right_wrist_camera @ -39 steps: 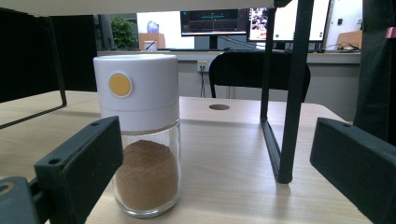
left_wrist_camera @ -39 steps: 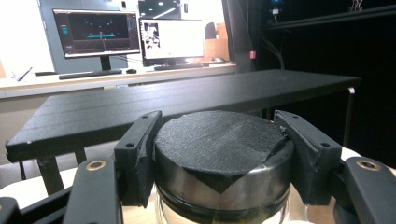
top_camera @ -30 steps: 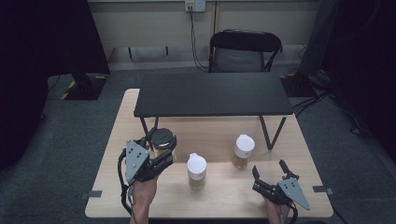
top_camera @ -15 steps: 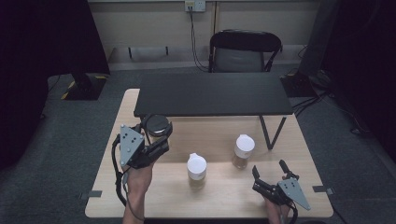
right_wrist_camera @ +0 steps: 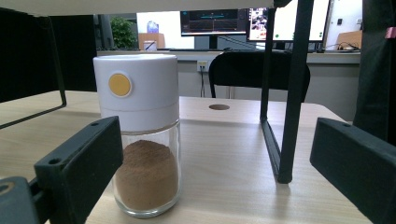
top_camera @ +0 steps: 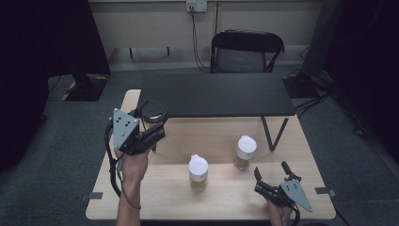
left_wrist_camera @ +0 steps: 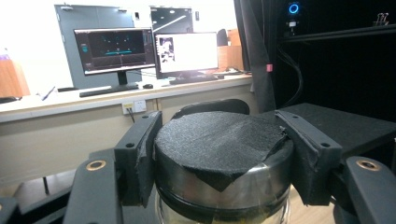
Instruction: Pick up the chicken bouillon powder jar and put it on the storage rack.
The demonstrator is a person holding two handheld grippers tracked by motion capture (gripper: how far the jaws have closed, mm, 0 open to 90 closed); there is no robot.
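black-lidded jar [left_wrist_camera: 219, 158] in left tool [top_camera: 151, 123]

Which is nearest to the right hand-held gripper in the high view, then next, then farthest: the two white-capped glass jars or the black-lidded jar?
From the right hand-held gripper:
1. White-capped glass jar of brown powder, on the wooden table just ahead of it.
2. Second white-capped glass jar, mid-table, to its left.
3. Black-lidded glass jar, far left, clamped in the left hand-held gripper.
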